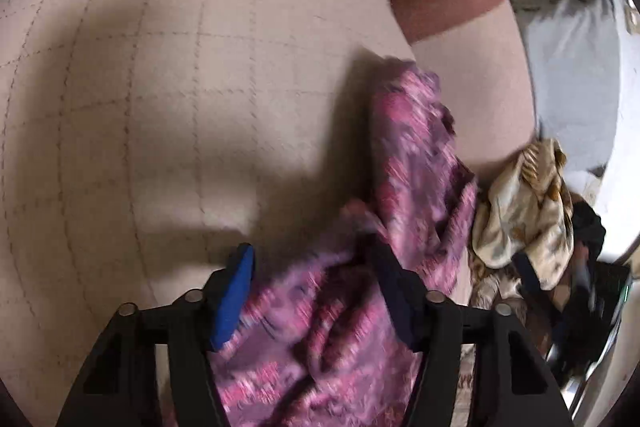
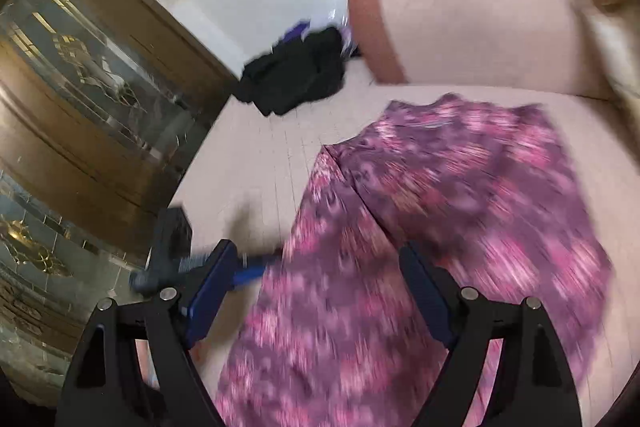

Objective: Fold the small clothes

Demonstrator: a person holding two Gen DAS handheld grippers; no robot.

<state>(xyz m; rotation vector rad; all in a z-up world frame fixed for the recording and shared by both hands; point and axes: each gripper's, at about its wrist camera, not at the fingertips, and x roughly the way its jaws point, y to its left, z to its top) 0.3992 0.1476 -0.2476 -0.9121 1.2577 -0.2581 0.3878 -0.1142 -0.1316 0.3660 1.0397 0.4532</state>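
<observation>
The pink-and-purple patterned garment (image 2: 440, 211) lies spread on the pale checked bed (image 1: 160, 87); the left claw (image 1: 312, 267) stands parted with cloth bunched between its fingers. The right claw (image 2: 316, 267) gapes wide above it, gripping nothing; a black garment (image 2: 296, 75) lies apart.

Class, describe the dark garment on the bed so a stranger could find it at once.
Start at the pink checked bed cover and go to its far end, beside the pink bolster pillow with a brown end. There lies the crumpled black garment, the only plain black cloth, unlike the patterned pink-purple garment.
</observation>
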